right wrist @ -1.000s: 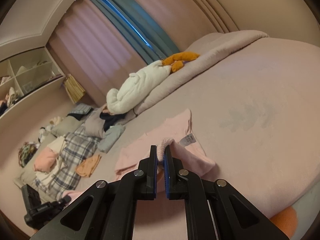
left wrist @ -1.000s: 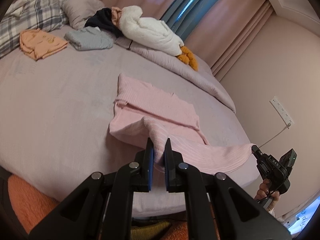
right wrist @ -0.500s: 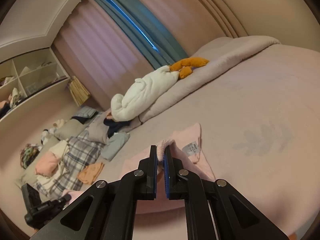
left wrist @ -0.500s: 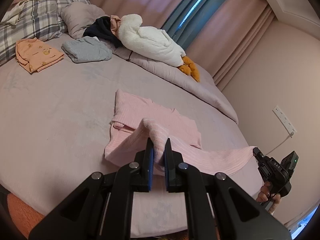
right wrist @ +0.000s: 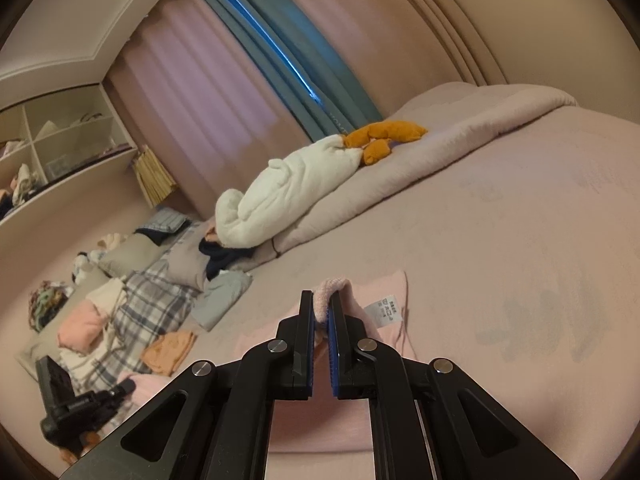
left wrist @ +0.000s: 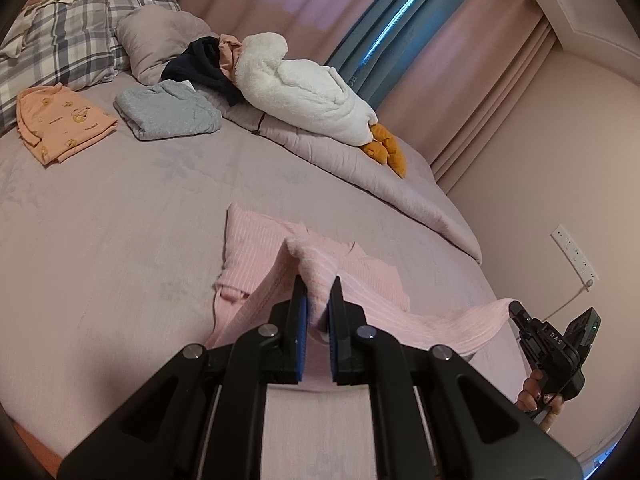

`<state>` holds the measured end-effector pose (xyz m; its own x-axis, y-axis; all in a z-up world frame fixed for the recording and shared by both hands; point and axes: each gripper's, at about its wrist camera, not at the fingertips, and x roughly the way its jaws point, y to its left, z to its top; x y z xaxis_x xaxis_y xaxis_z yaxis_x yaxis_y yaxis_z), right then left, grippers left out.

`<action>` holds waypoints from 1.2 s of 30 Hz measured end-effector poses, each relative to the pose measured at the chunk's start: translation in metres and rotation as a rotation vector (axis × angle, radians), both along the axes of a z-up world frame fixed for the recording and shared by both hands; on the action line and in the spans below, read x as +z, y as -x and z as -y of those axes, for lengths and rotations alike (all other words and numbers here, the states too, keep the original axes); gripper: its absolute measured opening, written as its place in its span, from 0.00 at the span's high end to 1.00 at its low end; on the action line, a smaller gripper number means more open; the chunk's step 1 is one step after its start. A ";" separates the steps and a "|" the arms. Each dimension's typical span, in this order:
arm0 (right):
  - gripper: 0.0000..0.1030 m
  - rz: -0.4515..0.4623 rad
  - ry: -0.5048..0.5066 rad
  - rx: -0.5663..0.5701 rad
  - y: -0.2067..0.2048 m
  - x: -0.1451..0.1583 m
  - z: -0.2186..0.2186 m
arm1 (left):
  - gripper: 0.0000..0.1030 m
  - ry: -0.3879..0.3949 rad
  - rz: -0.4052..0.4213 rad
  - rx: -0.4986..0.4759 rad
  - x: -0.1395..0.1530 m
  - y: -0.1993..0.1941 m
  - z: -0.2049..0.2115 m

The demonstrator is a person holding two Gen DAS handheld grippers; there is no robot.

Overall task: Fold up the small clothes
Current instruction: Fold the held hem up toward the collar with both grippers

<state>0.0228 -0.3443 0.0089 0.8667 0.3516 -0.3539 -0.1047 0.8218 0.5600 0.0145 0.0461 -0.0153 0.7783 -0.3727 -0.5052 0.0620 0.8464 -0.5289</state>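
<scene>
A pink ribbed garment (left wrist: pixel 256 248) lies on the lilac bed (left wrist: pixel 112 208), partly lifted. My left gripper (left wrist: pixel 318 286) is shut on one bunched edge of it. My right gripper (right wrist: pixel 322 300) is shut on another edge, next to the white care label (right wrist: pixel 382 309); it also shows at the far right of the left wrist view (left wrist: pixel 516 310), with the garment stretched to it. The raised edge hangs between both grippers above the part that lies flat.
A folded orange top (left wrist: pixel 60 122) and a folded grey-blue garment (left wrist: pixel 168 110) lie at the bed's far side. A white plush goose (left wrist: pixel 304 92) rests on the rolled duvet. Plaid pillows (left wrist: pixel 60 40) and loose clothes sit behind. A wall socket (left wrist: pixel 574 254) is at right.
Both grippers have carried the held pink edges forward over the flat part of the garment, toward the far side of the bed. Both stay shut.
</scene>
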 end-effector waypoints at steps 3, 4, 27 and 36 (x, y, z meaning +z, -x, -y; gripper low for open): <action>0.93 -0.003 -0.005 0.004 -0.012 -0.001 0.000 | 0.93 0.000 -0.016 0.003 -0.003 -0.019 -0.003; 0.93 -0.006 -0.008 0.006 -0.017 -0.002 0.001 | 0.93 0.000 -0.022 0.006 -0.004 -0.024 -0.003; 0.93 -0.182 0.065 -0.024 -0.147 -0.046 -0.006 | 0.92 -0.048 -0.211 0.021 -0.050 -0.187 -0.009; 0.93 -0.279 0.124 -0.049 -0.181 -0.072 -0.010 | 0.92 -0.065 -0.264 0.011 -0.078 -0.224 -0.011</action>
